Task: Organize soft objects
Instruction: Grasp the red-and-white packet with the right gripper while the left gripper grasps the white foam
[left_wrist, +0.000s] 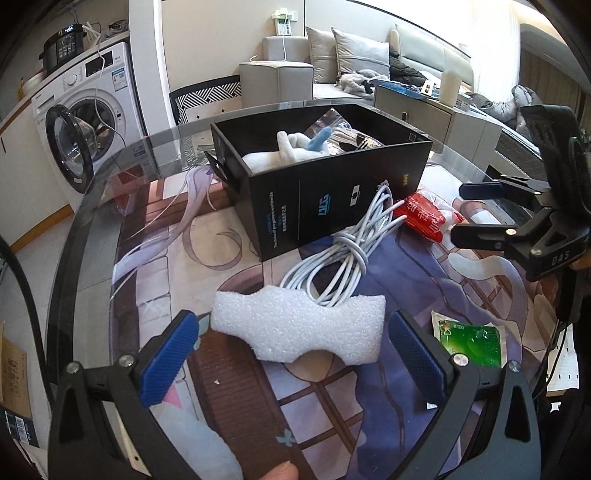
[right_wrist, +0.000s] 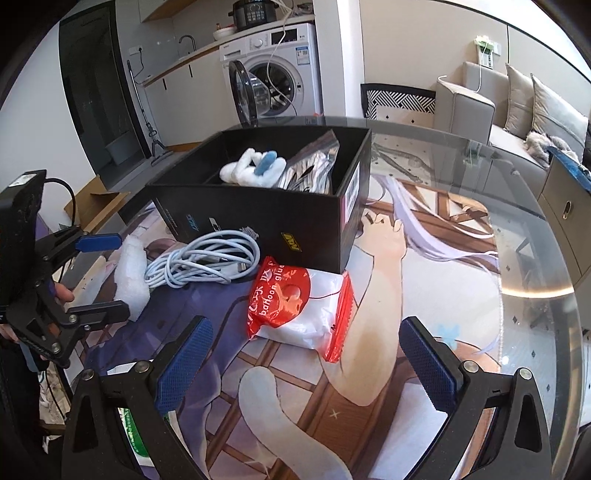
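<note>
In the box: a white plush toy (right_wrist: 255, 168) and a clear bag (right_wrist: 314, 166) already sit inside the black box (right_wrist: 258, 221).
Left out: foam piece (left_wrist: 299, 325), cable bundle (left_wrist: 343, 251), red packet (right_wrist: 295, 306), green sachet (left_wrist: 469, 341), all on the surface (right_wrist: 461, 280).
Left gripper (left_wrist: 295, 354): fingers spread, straddling the foam, not pinching.
Right gripper (right_wrist: 306, 362): fingers spread, empty, near the red packet.
Progress: I'd say under halfway.

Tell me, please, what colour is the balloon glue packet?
Red and white packet, clearest in the right wrist view.
</note>
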